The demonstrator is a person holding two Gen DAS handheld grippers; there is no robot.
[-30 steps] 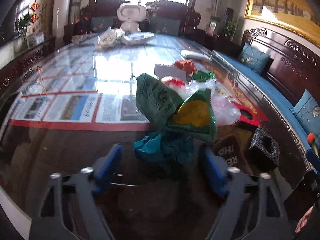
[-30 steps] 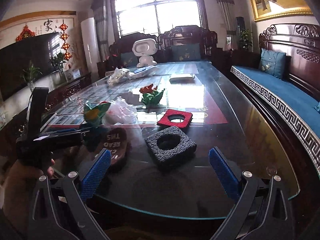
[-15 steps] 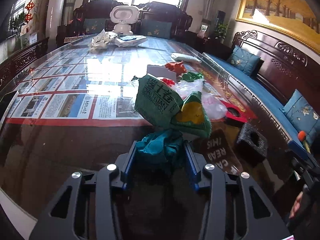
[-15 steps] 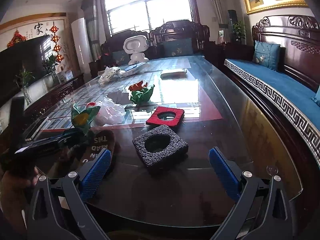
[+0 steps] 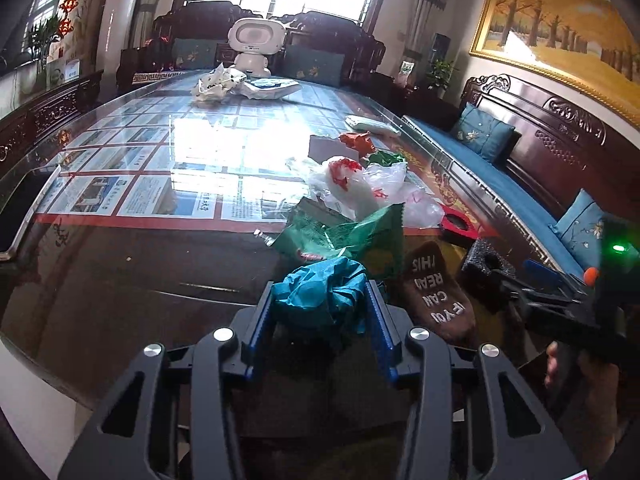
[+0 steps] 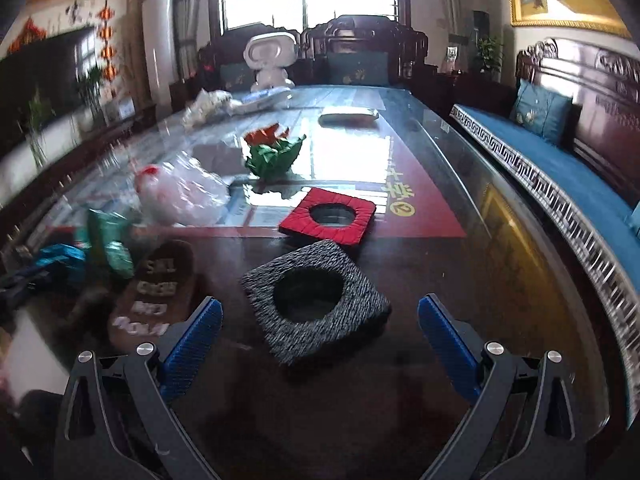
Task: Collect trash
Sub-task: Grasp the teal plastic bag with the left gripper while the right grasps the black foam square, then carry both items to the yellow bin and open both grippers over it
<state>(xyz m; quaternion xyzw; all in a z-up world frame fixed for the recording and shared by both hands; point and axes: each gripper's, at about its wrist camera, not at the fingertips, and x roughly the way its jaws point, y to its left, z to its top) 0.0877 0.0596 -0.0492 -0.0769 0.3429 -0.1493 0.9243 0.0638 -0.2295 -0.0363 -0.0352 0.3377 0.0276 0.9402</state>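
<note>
Left wrist view: While daylight glares off the glass-topped table (image 5: 120, 264), the left gripper (image 5: 320, 308) has its blue fingers (image 5: 260, 320) pressed in from both sides on a crumpled teal wrapper (image 5: 320, 296), held near the table's front edge.
Just beyond the wrapper: a green snack bag (image 5: 348, 236) stands crumpled, touching or overlapping the teal piece; whether it is lifted cannot be told.
Behind the bag: clear plastic bags (image 5: 360, 188) with red print, then red paper (image 5: 358, 142) and green paper (image 5: 386, 158).
To the right: a brown sock (image 5: 436, 292) with white lettering lies flat, a black foam block (image 5: 486, 260) just past it.
Far right edge: the right gripper (image 5: 556, 280) is seen side-on in a hand (image 5: 560, 364).

Right wrist view: the right gripper (image 6: 320, 328) hangs above the table with its blue fingers (image 6: 192, 336) spread wide, gripping nothing.
Between the fingers, farther off: the black foam block (image 6: 316, 300) with its round hole, a red square pad (image 6: 328, 216) just behind it.
Left side: the brown sock (image 6: 156, 292), the green snack bag (image 6: 110, 244) and the teal wrapper (image 6: 60, 256), blurred.
Middle of table: the clear plastic bags (image 6: 184, 192) and the green paper (image 6: 274, 158) with the red paper (image 6: 266, 134) on top.
</note>
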